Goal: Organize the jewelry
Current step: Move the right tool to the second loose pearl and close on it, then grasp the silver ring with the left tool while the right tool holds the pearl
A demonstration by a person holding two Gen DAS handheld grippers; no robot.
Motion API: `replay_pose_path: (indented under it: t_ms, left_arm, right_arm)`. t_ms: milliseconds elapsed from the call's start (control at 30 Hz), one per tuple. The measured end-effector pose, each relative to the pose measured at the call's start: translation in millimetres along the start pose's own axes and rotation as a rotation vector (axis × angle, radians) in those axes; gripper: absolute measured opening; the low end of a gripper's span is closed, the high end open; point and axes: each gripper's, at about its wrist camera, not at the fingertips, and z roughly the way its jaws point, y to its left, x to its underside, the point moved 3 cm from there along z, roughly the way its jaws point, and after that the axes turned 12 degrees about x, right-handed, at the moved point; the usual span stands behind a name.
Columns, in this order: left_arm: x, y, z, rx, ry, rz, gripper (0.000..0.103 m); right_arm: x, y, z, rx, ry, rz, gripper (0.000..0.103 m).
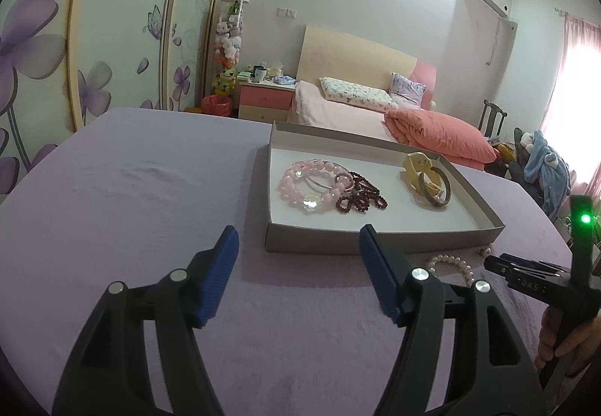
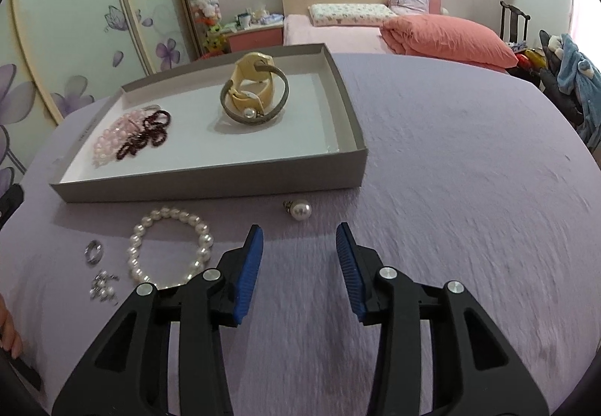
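A grey shallow box (image 1: 379, 241) (image 2: 210, 187) on the purple cloth holds a pink bead bracelet (image 1: 300, 187) (image 2: 110, 138), a dark red bead string (image 1: 362, 192) (image 2: 148, 134), and a cream watch inside a grey bangle (image 1: 428, 181) (image 2: 255, 95). In front of the box lie a white pearl bracelet (image 2: 169, 247) (image 1: 452, 264), a pearl earring (image 2: 299, 210), a silver ring (image 2: 93, 252) and a small pearl cluster (image 2: 103, 288). My left gripper (image 1: 298, 273) is open and empty, just short of the box. My right gripper (image 2: 299, 271) is open and empty, just behind the pearl earring.
The purple-covered table (image 1: 131, 190) (image 2: 469, 172) stretches wide to the left and right of the box. Behind it stand a pink bed (image 1: 375, 112), a nightstand (image 1: 263, 97) and a chair with clothes (image 2: 563, 70). The right gripper's body (image 1: 544, 281) shows at the left wrist view's right edge.
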Motion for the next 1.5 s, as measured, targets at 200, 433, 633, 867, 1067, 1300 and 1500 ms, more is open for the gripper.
replay_pose_path:
  t_ms: [200,433,633,867,1067,1300,1500]
  left_arm:
    - [1,2,4,-0.002,0.011,-0.005,0.066]
    - [4,-2,5,0.016,0.029,0.004,0.066]
    - [10,-15,10,0.06,0.079,0.029,0.068]
    - [28,-50,30,0.128,0.24,0.12,0.068]
    - [44,-68,55,0.108,0.343,0.153,0.063]
    - [43,-71,68,0.078,0.363,0.141,0.034]
    - [43,-66,65,0.094,0.359,0.124,0.021]
  right_arm:
    - [-10,7,9,0.03,0.001,-0.028,0.02]
    - [2,1,-2,0.016,0.007,-0.02,0.017]
    - [30,-12,-20,-0.009,0.019,0.003,0.017]
    - [45,-16,-30,-0.018,0.01,0.012,0.017]
    - [43,-17,-29,-0.026,0.009,0.022,0.017]
    - [45,-22,-31,-0.035,0.01,0.033,0.017]
    - [46,-23,-32,-0.036,0.011,0.038,0.017]
